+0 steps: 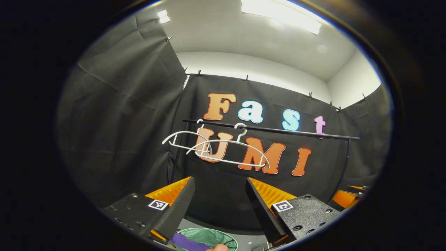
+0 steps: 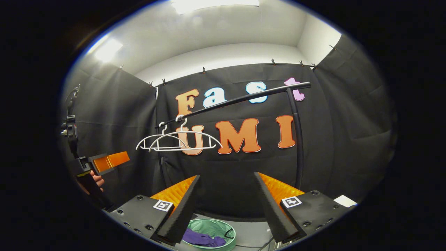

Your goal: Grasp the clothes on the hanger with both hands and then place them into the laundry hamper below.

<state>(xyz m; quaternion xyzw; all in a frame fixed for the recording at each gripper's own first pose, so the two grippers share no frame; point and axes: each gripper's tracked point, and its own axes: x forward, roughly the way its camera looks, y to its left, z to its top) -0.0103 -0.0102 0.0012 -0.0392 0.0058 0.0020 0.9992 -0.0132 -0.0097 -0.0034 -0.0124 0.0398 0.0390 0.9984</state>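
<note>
1. garment rail (image 2: 244,97): a dark bar on an upright post stands well ahead of and above both sets of fingers. in the left gripper view the same garment rail (image 1: 278,130) crosses above the gap between the fingers.
2. laundry hamper (image 2: 228,228): green, round, open-topped, on the floor. it sits below and between the right gripper's fingers; in the left gripper view the laundry hamper (image 1: 212,235) lies low between that gripper's fingers.
3. purple garment (image 2: 202,240): lying inside the hamper, bunched, just below the inner finger of the right gripper. the left gripper view shows the purple garment (image 1: 186,242) at the hamper's near edge.
4. two white hangers (image 2: 181,141): both hang bare from the rail, above and ahead of the fingers. the two white hangers (image 1: 216,148) carry no cloth in the left gripper view either.
5. right gripper (image 2: 226,195): fingers spread wide, nothing between them.
6. left gripper (image 1: 219,195): fingers spread wide, nothing between them. it is also seen off to the side in the right gripper view, held by a hand (image 2: 97,181).
7. judgement: the placing step appears complete, as the garment rests in the hamper and the hangers are bare. no clothes are seen left on the rail, so the next move calls only for drawing both grippers clear.
</note>
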